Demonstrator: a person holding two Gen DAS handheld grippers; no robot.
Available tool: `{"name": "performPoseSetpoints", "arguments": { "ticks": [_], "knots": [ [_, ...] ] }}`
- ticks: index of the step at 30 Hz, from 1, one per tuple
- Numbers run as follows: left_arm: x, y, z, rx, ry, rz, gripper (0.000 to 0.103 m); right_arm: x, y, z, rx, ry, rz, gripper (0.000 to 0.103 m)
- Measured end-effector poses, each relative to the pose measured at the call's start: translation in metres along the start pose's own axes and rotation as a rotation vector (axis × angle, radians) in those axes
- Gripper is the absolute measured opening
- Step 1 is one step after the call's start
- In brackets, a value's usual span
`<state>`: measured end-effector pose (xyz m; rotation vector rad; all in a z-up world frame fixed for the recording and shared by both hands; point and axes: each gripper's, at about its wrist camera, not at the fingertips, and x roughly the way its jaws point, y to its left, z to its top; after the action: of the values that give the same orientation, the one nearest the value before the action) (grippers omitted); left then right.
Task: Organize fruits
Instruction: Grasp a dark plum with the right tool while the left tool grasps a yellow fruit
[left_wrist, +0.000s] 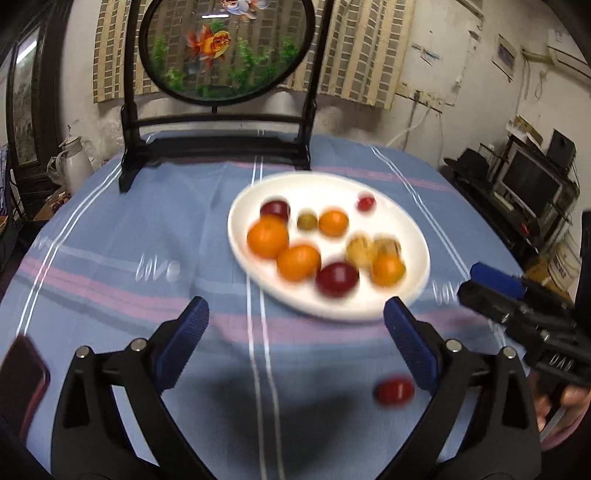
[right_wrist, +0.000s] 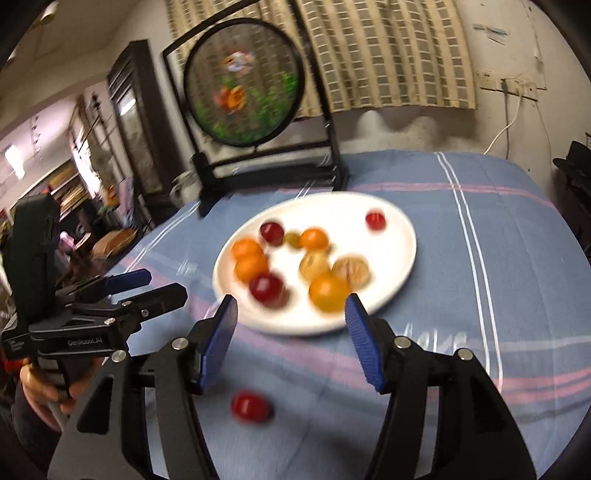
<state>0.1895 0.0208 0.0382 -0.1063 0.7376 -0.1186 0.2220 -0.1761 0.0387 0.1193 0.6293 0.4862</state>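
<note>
A white oval plate (left_wrist: 373, 306) (right_wrist: 391, 280) on the blue striped tablecloth holds several fruits: oranges (left_wrist: 267, 236) (right_wrist: 328, 293), dark red plums (left_wrist: 337, 279) (right_wrist: 266, 288), a small green fruit (left_wrist: 307, 221), walnut-like fruits (left_wrist: 361, 248) (right_wrist: 351, 272) and a small red one (left_wrist: 366, 202) (right_wrist: 375, 220). One small red fruit (left_wrist: 393, 391) (right_wrist: 250, 407) lies loose on the cloth in front of the plate. My left gripper (left_wrist: 295, 332) is open and empty above the cloth. My right gripper (right_wrist: 291, 339) is open and empty, the loose fruit just below its left finger. Both views are blurred.
A round goldfish screen on a black stand (left_wrist: 221, 48) (right_wrist: 242, 83) stands at the back of the table. A red phone-like object (left_wrist: 22, 380) lies at the left edge. The left gripper shows in the right wrist view (right_wrist: 129, 284); the right shows in the left (left_wrist: 517, 306).
</note>
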Motion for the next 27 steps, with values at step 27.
{"name": "performPoseSetpoints", "arguments": {
  "ticks": [27],
  "knots": [
    [-0.037, 0.001, -0.070, 0.009, 0.025, 0.007, 0.098, -0.048, 0.068, -0.129, -0.180, 0.288, -0.009, 0.061]
  ]
}}
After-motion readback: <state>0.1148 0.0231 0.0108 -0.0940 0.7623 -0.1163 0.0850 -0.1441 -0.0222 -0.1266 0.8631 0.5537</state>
